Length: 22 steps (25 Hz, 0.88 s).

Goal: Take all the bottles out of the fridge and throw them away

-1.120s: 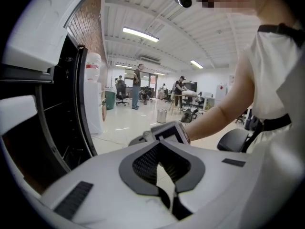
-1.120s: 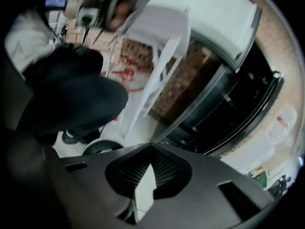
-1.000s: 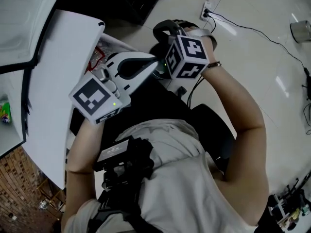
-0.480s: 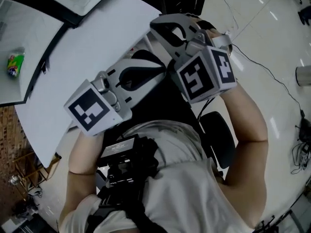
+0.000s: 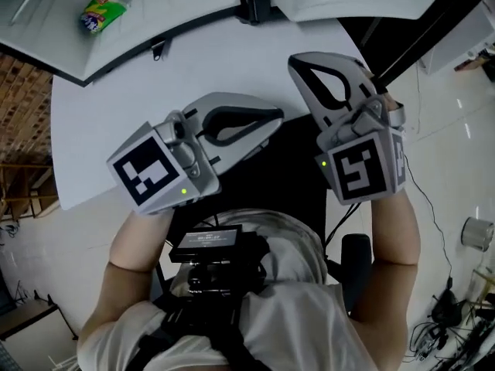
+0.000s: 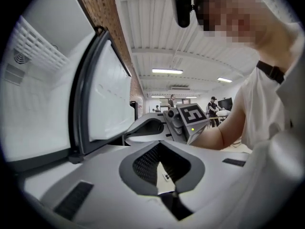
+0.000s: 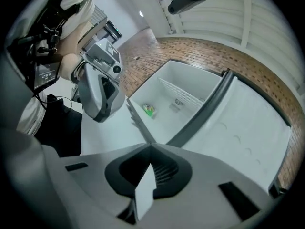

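Observation:
I see no bottle in either gripper. A small green-labelled thing (image 5: 102,11) lies alone inside the open white fridge (image 5: 100,107), and I cannot tell what it is. In the right gripper view this green thing (image 7: 149,109) rests on the bare fridge floor (image 7: 186,87), far ahead of the jaws. My left gripper (image 5: 272,119) and right gripper (image 5: 298,62) hang side by side in front of the fridge, both shut and empty. The left gripper's tips (image 6: 158,142) meet, and so do the right gripper's (image 7: 150,144).
A dark gasket rim (image 5: 162,45) borders the fridge opening, and its open door (image 6: 107,99) stands at the left. My body and a chest-mounted black device (image 5: 213,246) fill the lower head view. Cables (image 5: 445,315) and a small cup-like thing (image 5: 473,233) sit on the glossy floor at the right.
Both grippers have risen and swung toward the fridge opening. The right gripper has rolled, its marker cube turning. The green thing has slid from the left edge to the top left.

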### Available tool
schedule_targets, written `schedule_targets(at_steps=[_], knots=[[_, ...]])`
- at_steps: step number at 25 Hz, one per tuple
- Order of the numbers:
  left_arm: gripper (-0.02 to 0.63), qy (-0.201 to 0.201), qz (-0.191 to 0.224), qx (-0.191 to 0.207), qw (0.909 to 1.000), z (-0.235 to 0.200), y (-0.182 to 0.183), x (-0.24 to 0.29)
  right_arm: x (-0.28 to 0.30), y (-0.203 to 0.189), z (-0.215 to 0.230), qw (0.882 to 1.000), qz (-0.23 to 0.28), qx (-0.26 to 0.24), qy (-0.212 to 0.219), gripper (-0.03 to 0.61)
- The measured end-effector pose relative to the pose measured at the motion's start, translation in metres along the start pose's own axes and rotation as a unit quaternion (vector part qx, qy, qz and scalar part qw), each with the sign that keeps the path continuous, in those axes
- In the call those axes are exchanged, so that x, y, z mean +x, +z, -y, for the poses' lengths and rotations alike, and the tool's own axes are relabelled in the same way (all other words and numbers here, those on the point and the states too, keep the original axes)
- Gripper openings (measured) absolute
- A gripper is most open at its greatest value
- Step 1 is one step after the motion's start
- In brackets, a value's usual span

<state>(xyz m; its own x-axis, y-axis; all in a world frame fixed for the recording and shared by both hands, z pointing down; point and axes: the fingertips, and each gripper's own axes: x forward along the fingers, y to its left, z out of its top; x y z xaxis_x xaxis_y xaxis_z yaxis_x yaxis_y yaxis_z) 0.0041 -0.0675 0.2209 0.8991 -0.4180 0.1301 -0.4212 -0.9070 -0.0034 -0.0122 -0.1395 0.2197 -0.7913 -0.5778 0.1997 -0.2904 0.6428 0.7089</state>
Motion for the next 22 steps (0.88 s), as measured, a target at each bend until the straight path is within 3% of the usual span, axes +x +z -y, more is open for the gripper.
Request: schedule_targets(at_steps=[5,11,15,22], knots=[[0.006,0.075,0.021,0.004,0.9969,-0.039,0.007,-0.058,0.043,0.044,-0.009,0.996,0.074,0.037,0.037,0.002],[0.006,0.17,0.018,0.001,0.9853,-0.079,0.003,-0.118,0.092,0.084,-0.019,0.985,0.133,0.074,0.08,0.003],[0.006,0.243,0.006,0.024,0.9698,-0.112,-0.007,-0.165,0.133,0.106,-0.036,0.97,0.156,0.129,0.132,0.002],[0.005,0.306,-0.001,0.006,0.952,-0.138,-0.017,-0.22,0.173,0.142,-0.064,0.942,0.191,0.197,0.192,0.002]])
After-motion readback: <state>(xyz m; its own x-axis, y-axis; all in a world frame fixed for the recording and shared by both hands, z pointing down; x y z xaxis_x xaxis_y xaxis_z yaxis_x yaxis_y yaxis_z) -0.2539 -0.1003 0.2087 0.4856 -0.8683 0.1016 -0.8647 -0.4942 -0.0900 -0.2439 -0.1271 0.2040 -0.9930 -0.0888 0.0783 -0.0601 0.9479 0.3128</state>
